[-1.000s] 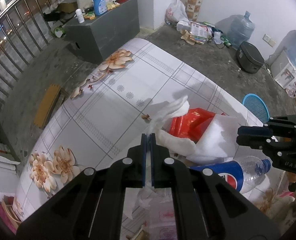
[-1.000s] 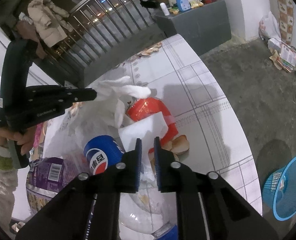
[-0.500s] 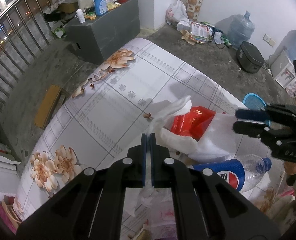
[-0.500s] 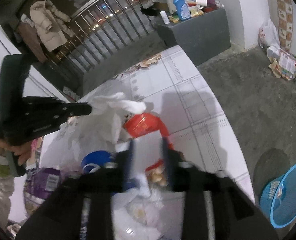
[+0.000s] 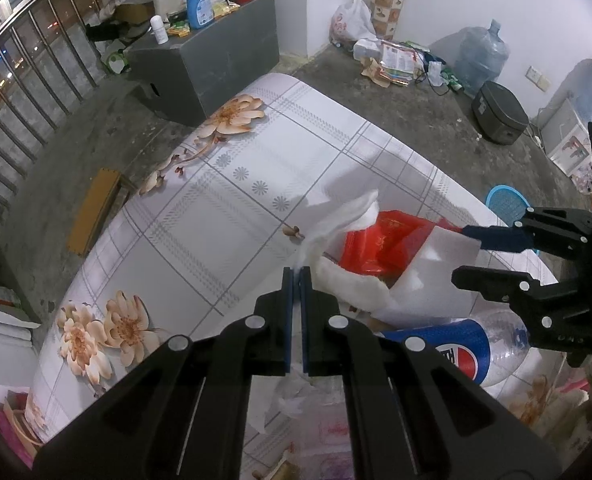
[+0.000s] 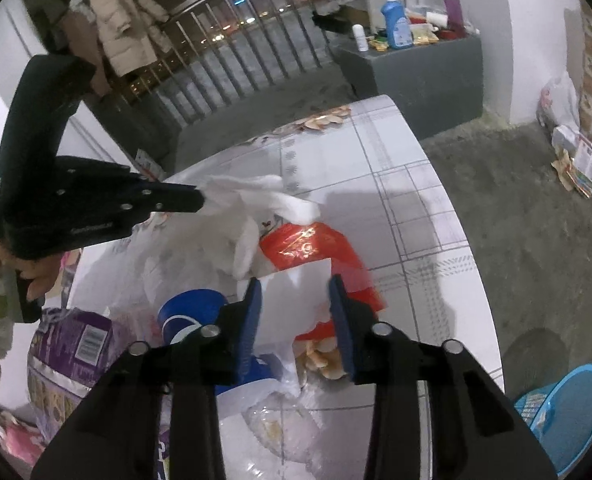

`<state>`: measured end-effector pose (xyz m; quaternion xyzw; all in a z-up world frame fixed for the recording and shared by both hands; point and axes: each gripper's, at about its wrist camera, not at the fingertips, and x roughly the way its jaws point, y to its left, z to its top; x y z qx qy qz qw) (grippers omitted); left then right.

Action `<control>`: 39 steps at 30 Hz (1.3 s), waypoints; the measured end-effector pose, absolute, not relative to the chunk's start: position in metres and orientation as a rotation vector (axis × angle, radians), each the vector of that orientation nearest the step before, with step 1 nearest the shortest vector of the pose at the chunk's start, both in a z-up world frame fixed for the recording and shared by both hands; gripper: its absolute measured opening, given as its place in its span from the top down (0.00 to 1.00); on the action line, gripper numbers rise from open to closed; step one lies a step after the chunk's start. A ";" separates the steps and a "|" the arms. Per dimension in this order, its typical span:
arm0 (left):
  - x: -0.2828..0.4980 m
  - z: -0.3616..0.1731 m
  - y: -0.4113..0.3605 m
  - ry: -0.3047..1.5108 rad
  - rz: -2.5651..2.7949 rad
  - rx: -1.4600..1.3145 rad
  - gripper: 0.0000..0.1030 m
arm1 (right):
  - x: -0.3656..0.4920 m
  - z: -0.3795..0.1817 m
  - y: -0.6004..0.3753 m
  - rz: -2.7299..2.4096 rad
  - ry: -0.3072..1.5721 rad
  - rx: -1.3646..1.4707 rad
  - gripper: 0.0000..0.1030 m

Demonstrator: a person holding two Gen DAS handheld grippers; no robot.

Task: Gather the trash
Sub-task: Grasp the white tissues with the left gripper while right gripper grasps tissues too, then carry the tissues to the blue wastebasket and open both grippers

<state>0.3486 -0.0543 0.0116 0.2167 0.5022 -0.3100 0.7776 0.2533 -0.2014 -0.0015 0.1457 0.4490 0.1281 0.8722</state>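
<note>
My left gripper (image 5: 296, 270) is shut on the rim of a thin white plastic bag (image 5: 348, 216) and holds it up over the table; it also shows in the right wrist view, left gripper (image 6: 198, 202). In the bag's mouth lie a red plastic wrapper (image 6: 308, 240) and a white sheet (image 6: 296, 292). My right gripper (image 6: 296, 292) straddles that sheet, its jaws apart and closing, the pads not clearly pressing. A Pepsi bottle (image 5: 456, 352) lies beside the bag, under the right gripper (image 5: 460, 256).
The table (image 5: 216, 220) wears a white flowered cloth. A purple packet (image 6: 76, 344) and snack scraps (image 6: 320, 356) lie near the front. A blue basket (image 6: 560, 400) stands on the floor to the right, and a grey cabinet (image 5: 216, 60) stands beyond the table.
My right gripper, nearly shut on the white sheet a second ago, now has its jaws apart around it and has rolled slightly. The left gripper and the bag rim have not moved.
</note>
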 end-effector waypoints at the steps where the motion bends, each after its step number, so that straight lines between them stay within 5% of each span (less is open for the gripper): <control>1: 0.349 0.012 -0.054 1.086 -0.670 0.469 0.99 | 0.254 -0.002 -0.202 0.265 0.939 0.306 0.75; 7: 0.348 0.013 -0.055 1.079 -0.666 0.471 0.99 | 0.256 -0.003 -0.204 0.254 0.946 0.324 0.95; 17: 0.340 0.046 -0.038 0.994 -0.640 0.434 0.99 | 0.248 0.036 -0.215 0.408 0.825 0.563 0.97; 39: 0.264 0.166 -0.029 0.762 -0.651 0.349 0.99 | 0.138 0.142 -0.249 0.455 0.530 0.606 0.98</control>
